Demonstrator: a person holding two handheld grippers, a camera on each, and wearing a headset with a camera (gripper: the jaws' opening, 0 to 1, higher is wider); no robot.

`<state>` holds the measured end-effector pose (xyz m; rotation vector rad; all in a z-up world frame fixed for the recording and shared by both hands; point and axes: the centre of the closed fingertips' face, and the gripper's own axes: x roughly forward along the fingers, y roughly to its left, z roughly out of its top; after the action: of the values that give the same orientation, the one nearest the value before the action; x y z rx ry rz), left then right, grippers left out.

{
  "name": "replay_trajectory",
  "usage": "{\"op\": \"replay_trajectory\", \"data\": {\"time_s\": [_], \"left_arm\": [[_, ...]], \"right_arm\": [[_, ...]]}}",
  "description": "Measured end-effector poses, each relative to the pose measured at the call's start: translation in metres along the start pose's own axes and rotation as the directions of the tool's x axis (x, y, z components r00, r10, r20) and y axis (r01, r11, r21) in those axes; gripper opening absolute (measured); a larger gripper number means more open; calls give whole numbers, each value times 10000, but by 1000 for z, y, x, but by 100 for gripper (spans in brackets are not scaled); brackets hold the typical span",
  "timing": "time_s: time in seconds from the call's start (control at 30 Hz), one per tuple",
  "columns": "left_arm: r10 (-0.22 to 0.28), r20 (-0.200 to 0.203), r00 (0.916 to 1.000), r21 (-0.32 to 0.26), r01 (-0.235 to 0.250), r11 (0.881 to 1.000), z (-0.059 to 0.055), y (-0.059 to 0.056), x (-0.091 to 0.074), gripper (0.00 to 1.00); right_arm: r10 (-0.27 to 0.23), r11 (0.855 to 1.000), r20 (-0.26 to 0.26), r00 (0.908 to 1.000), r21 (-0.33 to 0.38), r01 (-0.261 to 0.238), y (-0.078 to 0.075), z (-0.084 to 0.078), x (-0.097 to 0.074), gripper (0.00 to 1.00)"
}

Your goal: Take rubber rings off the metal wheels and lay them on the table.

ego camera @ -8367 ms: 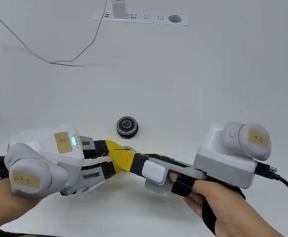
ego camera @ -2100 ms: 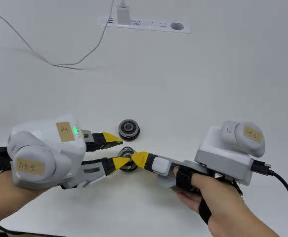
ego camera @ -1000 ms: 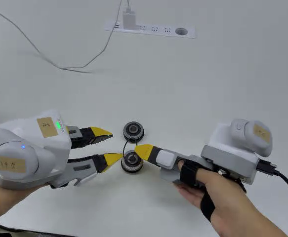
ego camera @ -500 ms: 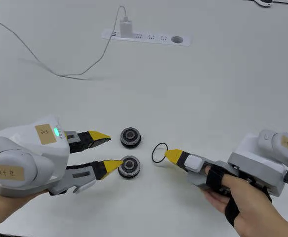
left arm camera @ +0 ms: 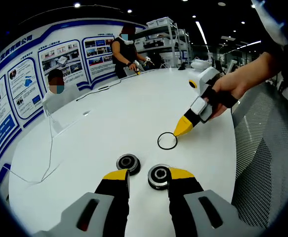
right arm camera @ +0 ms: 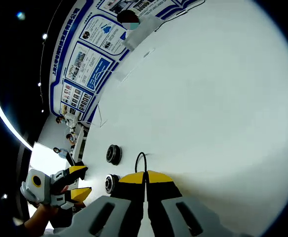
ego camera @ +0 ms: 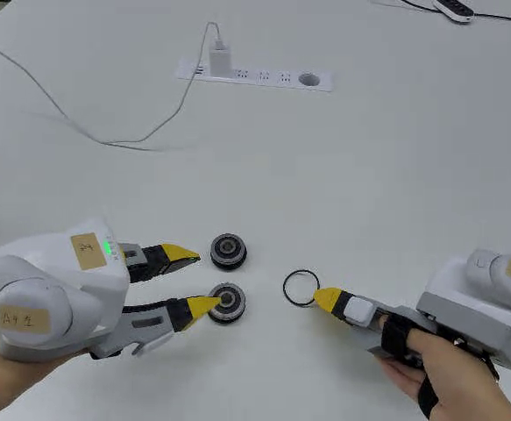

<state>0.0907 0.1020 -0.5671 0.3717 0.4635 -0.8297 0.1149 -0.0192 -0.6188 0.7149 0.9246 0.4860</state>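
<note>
Two black-and-metal wheels stand side by side on the white table, the far wheel (ego camera: pixel 228 250) (left arm camera: pixel 128 162) (right arm camera: pixel 113 153) and the near wheel (ego camera: pixel 227 301) (left arm camera: pixel 159 176) (right arm camera: pixel 111 182). My left gripper (ego camera: pixel 192 281) (left arm camera: pixel 148 175) is open, with one yellow tip just beside the near wheel. To the right lies a thin black rubber ring (ego camera: pixel 301 288) (left arm camera: pixel 167 140) (right arm camera: pixel 141 159), off the wheels and low at the table. My right gripper (ego camera: pixel 325 299) (right arm camera: pixel 145 175) is shut on the ring's near edge.
A white power strip (ego camera: pixel 253 76) with a plug and a trailing cable (ego camera: pixel 62 114) lies at the back of the table. The table's edge (left arm camera: pixel 235 163) runs on my right, with dark mesh floor beyond. People stand at the far end.
The right gripper drew the rubber ring off the near wheel and carried it right, down to the table. The left gripper backed slightly off the wheel, jaws open.
</note>
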Motion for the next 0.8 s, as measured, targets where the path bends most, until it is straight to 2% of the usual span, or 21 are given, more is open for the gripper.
{"op": "replay_trajectory", "data": {"time_s": [0.27, 0.37, 0.47, 0.57, 0.7, 0.8], "left_arm": [[-66, -48, 10000, 90, 66, 9999, -1, -2, 0, 31], [-40, -29, 10000, 87, 40, 10000, 0, -2, 0, 30], [-69, -3, 10000, 71, 69, 10000, 0, -2, 0, 30], [-78, -26, 10000, 85, 78, 9999, 0, -3, 0, 30], [-104, -30, 9999, 113, 104, 9999, 1, -3, 1, 30], [-98, -48, 9999, 135, 99, 9999, 1, -3, 2, 30]], "right_arm": [[-201, 9972, -29, 9998, -721, 198, 1, 0, -2, 8], [-197, 9968, -20, 9998, -770, 195, 2, 1, -3, 8], [-418, 9914, -1, 9991, -1244, 414, 2, 1, -6, 13], [-332, 9885, -59, 9994, -1478, 319, 5, 0, -7, 14], [-438, 9740, -197, 9988, -2234, 383, 6, -2, -8, 17], [-279, 9548, -525, 9982, -2972, 111, 13, -6, -7, 20]]}}
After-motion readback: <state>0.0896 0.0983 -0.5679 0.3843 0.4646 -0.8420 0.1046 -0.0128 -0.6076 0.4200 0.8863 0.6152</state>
